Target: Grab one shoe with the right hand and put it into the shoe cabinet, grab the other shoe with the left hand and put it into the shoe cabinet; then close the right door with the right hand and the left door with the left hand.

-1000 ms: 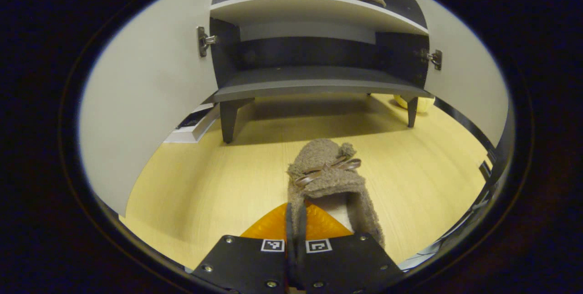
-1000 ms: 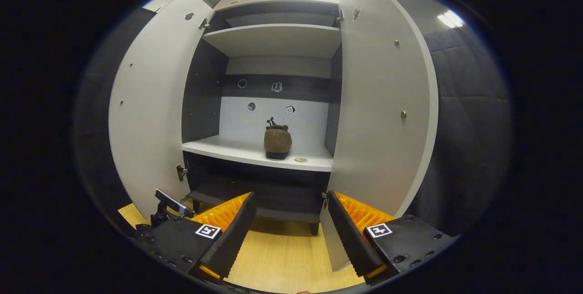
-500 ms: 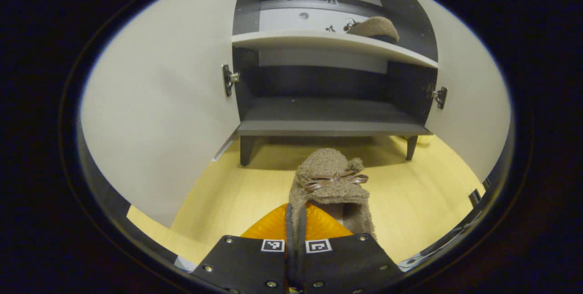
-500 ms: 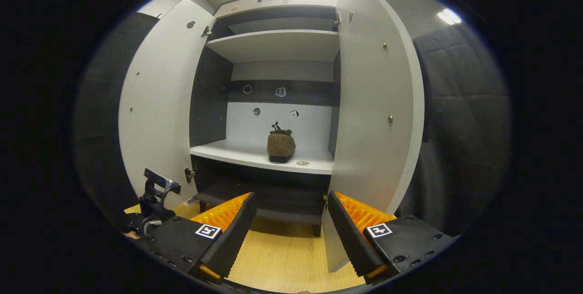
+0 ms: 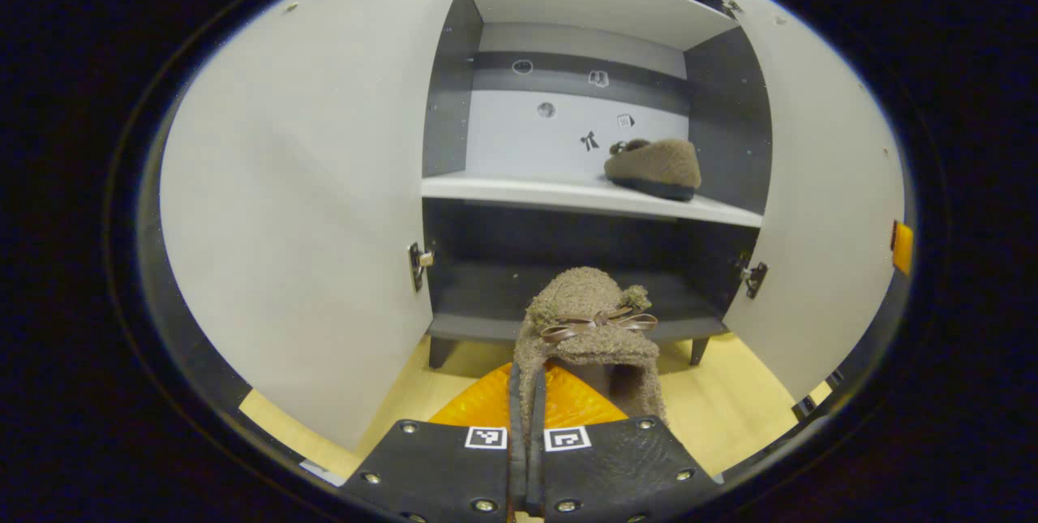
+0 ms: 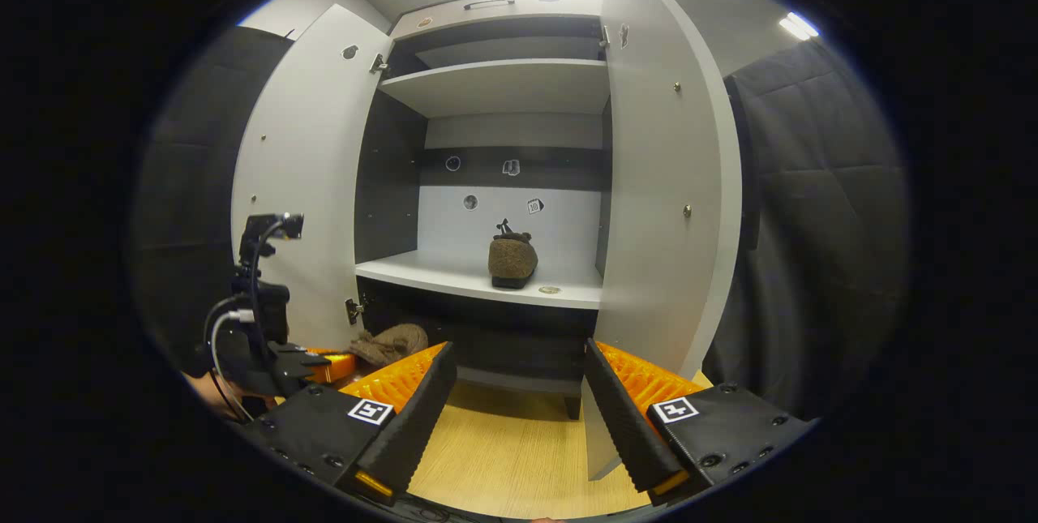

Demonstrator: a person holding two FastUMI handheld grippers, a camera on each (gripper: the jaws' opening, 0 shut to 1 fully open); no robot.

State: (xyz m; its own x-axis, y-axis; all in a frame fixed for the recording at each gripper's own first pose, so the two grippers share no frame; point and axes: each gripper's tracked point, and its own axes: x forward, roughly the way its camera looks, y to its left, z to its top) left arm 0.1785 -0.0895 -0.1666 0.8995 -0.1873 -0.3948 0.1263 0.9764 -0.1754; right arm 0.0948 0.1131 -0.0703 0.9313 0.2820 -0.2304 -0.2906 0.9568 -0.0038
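My left gripper [image 5: 526, 401] is shut on the heel rim of a fuzzy brown shoe [image 5: 589, 322] with a bow, held off the floor in front of the open shoe cabinet [image 5: 584, 190]. The right gripper view catches that same left gripper [image 6: 312, 365] and its shoe [image 6: 393, 342] low at the left, by the left door [image 6: 304, 182]. A matching shoe [image 5: 654, 167] rests on the right of the middle shelf [image 6: 486, 278], heel outward [image 6: 512, 258]. My right gripper [image 6: 519, 417] is open and holds nothing, back from the cabinet. Both doors stand wide open, the right door [image 6: 661, 182] near my right fingers.
The cabinet stands on short dark legs over a pale wooden floor [image 6: 503, 458]. A dark bottom shelf [image 5: 486, 296] lies below the middle one, and an upper shelf [image 6: 503, 81] above. Quilted black booth wall [image 6: 811, 223] sits to the right.
My left gripper has lifted the shoe up from the floor and tilted toward the cabinet shelves. The right gripper stayed open, drifting slightly back and to the left.
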